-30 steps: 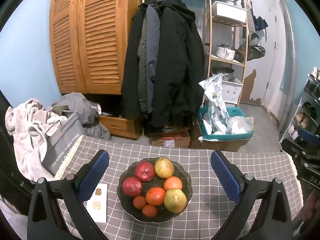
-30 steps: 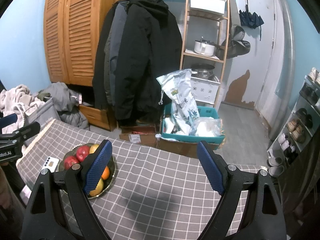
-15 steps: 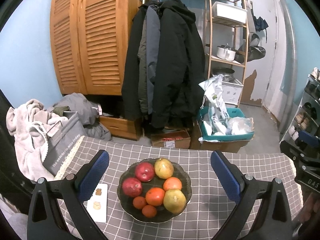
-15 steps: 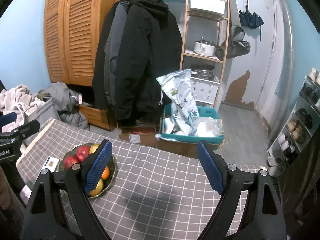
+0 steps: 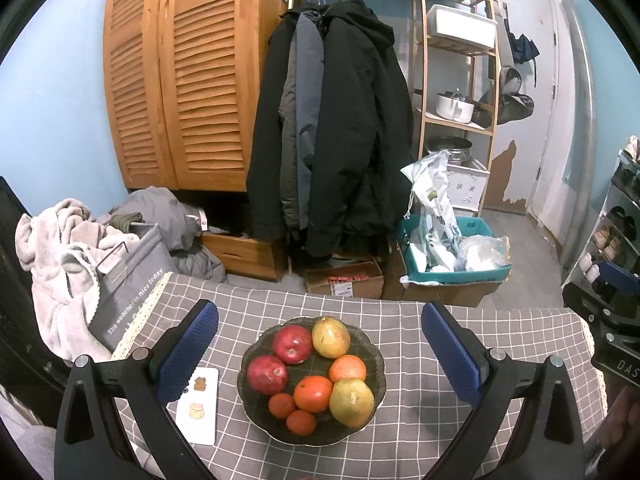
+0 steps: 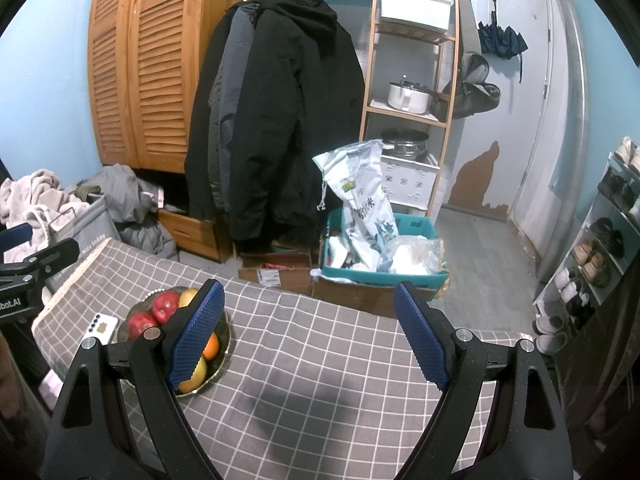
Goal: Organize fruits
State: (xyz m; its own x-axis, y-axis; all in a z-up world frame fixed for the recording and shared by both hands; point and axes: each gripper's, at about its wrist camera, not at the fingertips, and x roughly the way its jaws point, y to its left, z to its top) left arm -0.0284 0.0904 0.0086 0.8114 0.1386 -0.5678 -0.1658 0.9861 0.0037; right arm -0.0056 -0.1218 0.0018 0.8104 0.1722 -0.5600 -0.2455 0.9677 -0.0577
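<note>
framing the whole fruit bowl, left gripper gapes; right gripper, spread, half-hides it.

Pale blue walls enclosed the room. A louvred wooden wardrobe stood at the left, dark coats hanging on a rail beside it. A wooden shelf unit held a white pot and a bin. On the grey floor sat a teal crate and cardboard boxes. A shoe rack lined the right wall.
</note>
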